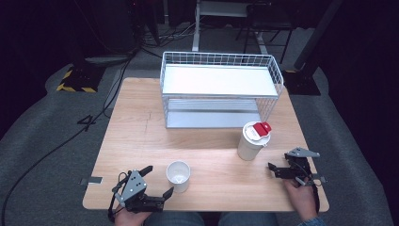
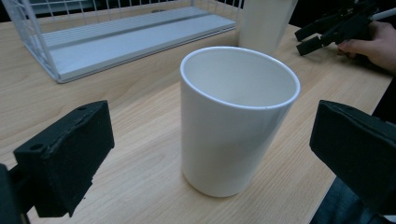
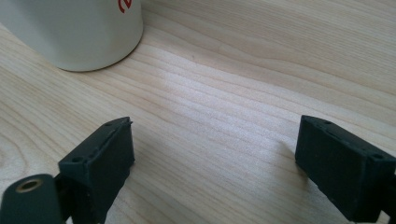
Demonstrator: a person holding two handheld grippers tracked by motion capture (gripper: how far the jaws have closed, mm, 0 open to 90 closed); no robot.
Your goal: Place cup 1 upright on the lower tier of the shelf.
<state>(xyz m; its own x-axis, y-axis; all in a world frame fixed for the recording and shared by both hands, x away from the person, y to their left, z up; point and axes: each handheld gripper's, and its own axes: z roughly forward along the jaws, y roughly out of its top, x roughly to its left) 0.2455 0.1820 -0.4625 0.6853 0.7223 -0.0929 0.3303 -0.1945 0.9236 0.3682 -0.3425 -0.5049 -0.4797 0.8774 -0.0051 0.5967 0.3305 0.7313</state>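
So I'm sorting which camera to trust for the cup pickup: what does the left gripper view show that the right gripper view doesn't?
The left gripper view alone has the open white cup standing upright between the left claw, whose pads stand apart from it, plus the wire rack and the other hand. The right gripper view alone has the open right claw over bare wood, and a red mark low on the lidded container. Both share the wooden table and that container, which stands behind the cup in the left gripper view.

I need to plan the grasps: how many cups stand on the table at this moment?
2. An open white cup stands near the front edge, beside the left gripper. A lidded white cup stands right of centre, before the wire rack.
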